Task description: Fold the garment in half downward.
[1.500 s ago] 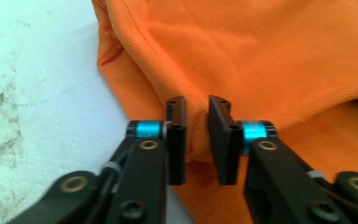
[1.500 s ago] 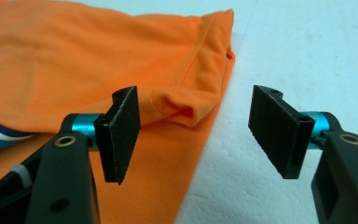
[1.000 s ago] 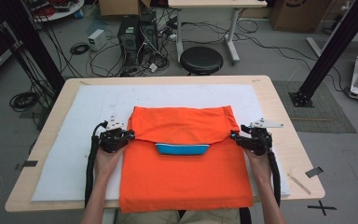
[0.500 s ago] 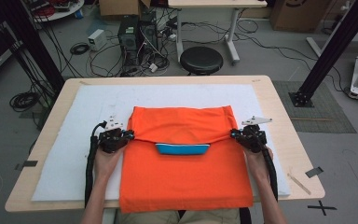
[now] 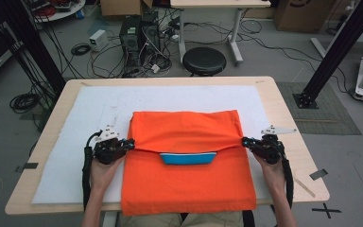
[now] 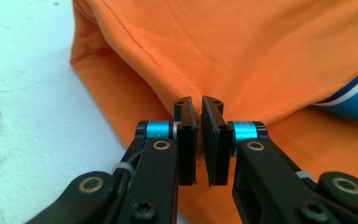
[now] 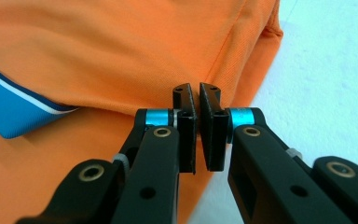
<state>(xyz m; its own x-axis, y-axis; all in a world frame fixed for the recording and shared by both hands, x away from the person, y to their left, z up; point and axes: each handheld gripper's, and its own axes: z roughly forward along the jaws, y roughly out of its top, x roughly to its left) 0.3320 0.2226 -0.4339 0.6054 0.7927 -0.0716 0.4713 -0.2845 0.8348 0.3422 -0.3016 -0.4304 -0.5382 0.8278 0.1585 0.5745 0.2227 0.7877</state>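
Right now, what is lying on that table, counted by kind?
Orange shirt with a blue collar: 1
White mat under it: 1
Hand-held grippers, left gripper and right gripper: 2
Total: 4

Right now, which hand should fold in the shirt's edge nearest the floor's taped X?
Right: the right hand-held gripper pinches the fold of the orange polo shirt at that edge; the left hand-held gripper sits opposite.

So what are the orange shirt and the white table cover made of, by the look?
Orange shirt: matte knit cotton-like fabric, likely piqué; fine weave and stitched seams show. Its blue collar looks ribbed knit with white stripes. White table cover: probably foam or felt sheet, matte and scuffed.
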